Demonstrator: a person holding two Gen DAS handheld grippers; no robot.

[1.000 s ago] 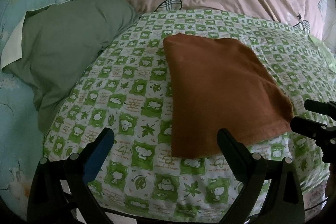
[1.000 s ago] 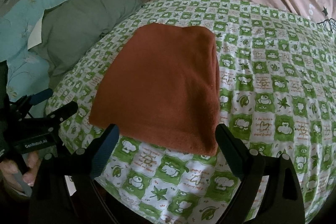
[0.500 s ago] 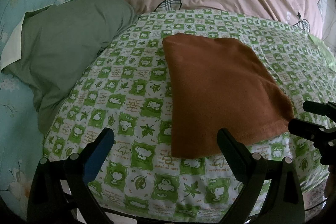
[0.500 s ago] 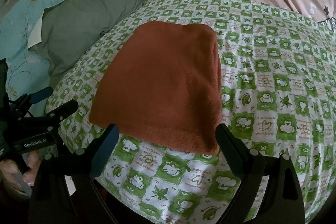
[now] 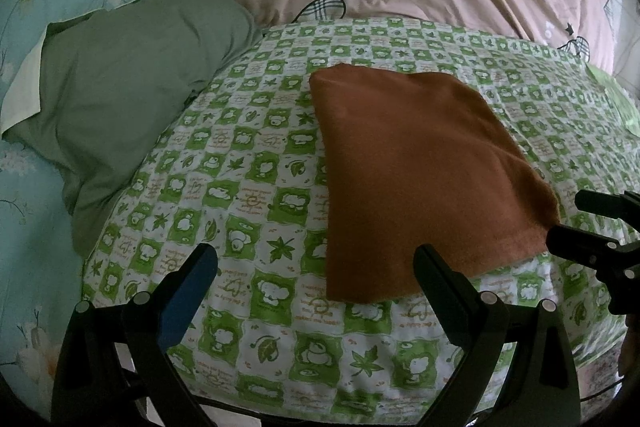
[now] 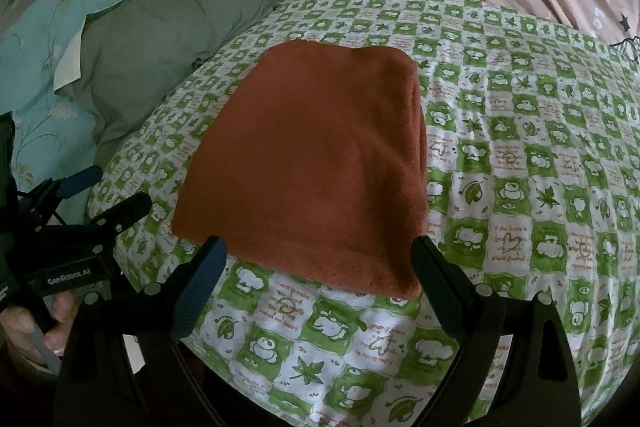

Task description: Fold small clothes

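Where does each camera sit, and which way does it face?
Left wrist: sits on the left tongs, facing along the open fingers at the orange cloth; the right tongs show at its right edge.
Right wrist: sits on the right tongs, facing the orange cloth; the left tongs and a hand show at left.
Shared: cloth, green checked sheet, green pillow.

dim, soft daylight | faint shadows | sharp focus | fisheye-warped, vignetted edges
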